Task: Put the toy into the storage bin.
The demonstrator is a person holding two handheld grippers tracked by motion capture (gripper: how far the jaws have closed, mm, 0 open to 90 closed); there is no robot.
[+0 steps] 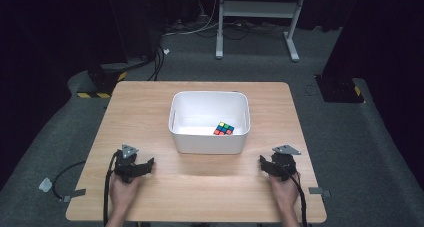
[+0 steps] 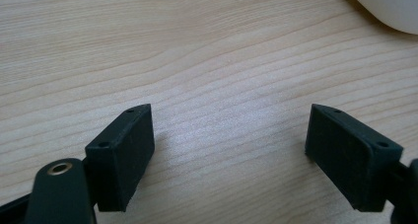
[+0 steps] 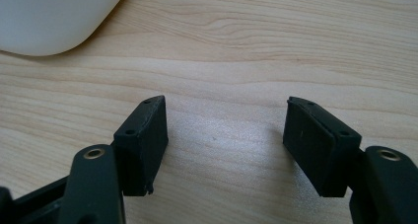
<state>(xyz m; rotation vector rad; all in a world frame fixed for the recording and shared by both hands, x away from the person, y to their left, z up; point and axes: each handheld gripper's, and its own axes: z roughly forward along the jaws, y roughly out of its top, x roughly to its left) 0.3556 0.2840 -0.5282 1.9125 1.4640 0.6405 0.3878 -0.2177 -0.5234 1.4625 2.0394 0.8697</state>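
A white plastic bin (image 1: 210, 93) stands in the middle of the wooden table (image 1: 205, 184), and a colourful puzzle cube (image 1: 224, 128) lies inside it at the front right. My left gripper (image 1: 135, 160) rests on the table near the front left, held by a hand. Seen in the left gripper view, my left gripper (image 2: 229, 120) is open over bare wood, with the bin's corner (image 2: 389, 7) at the upper right. My right gripper (image 1: 272, 162) rests at the front right. Its jaws (image 3: 226, 110) also stand apart with nothing between them, and the bin's corner (image 3: 49, 17) shows at the upper left.
Cables trail from both grippers over the table's front edge. Beyond the table, a grey carpeted floor holds a white metal stand (image 1: 260, 17), black equipment bases and loose cables. Wood lies bare between the two grippers and in front of the bin.
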